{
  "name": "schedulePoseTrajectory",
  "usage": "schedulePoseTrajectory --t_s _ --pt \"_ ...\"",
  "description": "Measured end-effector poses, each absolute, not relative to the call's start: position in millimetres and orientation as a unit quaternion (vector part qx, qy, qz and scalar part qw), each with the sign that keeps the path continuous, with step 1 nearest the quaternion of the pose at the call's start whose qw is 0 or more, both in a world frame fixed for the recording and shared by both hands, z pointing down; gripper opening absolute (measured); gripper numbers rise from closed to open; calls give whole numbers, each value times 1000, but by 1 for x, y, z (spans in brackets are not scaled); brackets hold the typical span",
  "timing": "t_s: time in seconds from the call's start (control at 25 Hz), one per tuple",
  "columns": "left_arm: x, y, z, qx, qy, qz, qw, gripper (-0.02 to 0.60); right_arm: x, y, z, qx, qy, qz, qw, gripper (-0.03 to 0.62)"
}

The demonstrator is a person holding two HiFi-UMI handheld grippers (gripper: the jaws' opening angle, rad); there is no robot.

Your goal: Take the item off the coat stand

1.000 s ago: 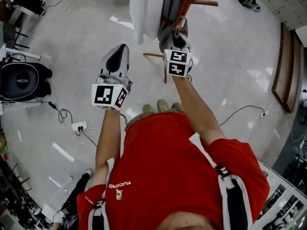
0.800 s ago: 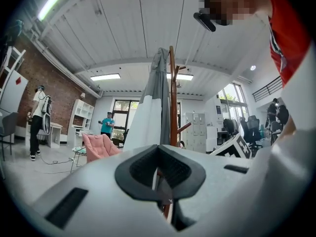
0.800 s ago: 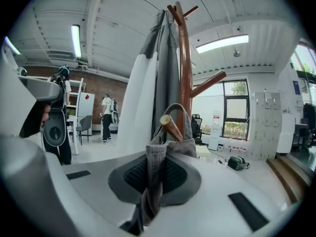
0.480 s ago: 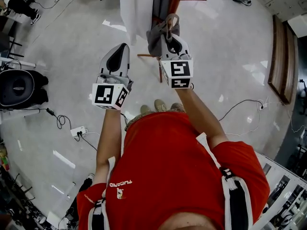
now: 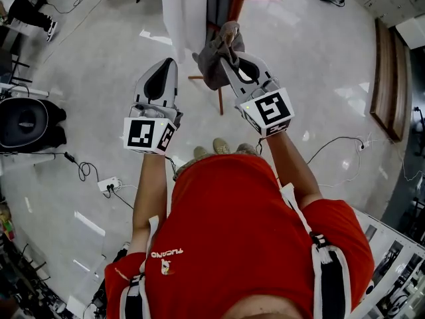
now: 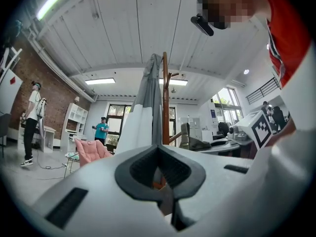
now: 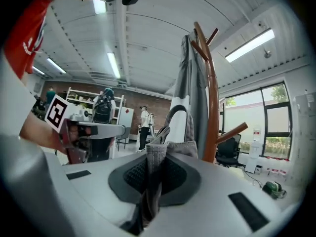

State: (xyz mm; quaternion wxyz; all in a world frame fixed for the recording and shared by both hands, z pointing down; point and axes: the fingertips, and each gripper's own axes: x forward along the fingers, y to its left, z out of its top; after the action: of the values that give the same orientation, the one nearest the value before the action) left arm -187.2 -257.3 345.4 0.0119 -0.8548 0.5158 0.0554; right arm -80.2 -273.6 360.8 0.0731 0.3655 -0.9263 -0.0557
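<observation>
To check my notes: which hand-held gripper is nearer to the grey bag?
Right. The right hand-held gripper grips the grey bag; the left hand-held gripper is beside it, apart.

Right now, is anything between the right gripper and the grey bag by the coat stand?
Nothing visible does: the right gripper is shut on the grey bag, fabric pinched between its jaws. The coat stand rises just behind the bag.

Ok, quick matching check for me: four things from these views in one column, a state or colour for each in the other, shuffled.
1 right tongs
2 left tongs
3 coat stand
4 white garment

a shut, empty
b reddish-brown
c shut on grey cloth
d hangs on the stand

Pairs: 1-c, 2-a, 3-b, 4-d.
</observation>
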Motion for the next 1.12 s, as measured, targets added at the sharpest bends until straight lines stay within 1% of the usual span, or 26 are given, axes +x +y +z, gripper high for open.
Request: schedulePoseTrajectory --t_s 0.28,0.6,0.8,0.96,1.12 --pt "-180 -237 335 -855 515 51 23 9 -72 -236 357 309 -946 -70 67 32" --pt "-185 -239 333 -855 517 46 23 9 -66 -227 360 299 -950 -43 84 31" --pt "-187 -238 335 -856 515 43 22 9 -66 -228 355 292 -952 -68 66 31" --pt "-187 -237 333 -856 515 44 23 9 -65 -226 355 295 -951 -49 73 31" --pt "-183 -235 332 -856 514 44 24 9 -61 -226 351 293 -952 -69 58 31"
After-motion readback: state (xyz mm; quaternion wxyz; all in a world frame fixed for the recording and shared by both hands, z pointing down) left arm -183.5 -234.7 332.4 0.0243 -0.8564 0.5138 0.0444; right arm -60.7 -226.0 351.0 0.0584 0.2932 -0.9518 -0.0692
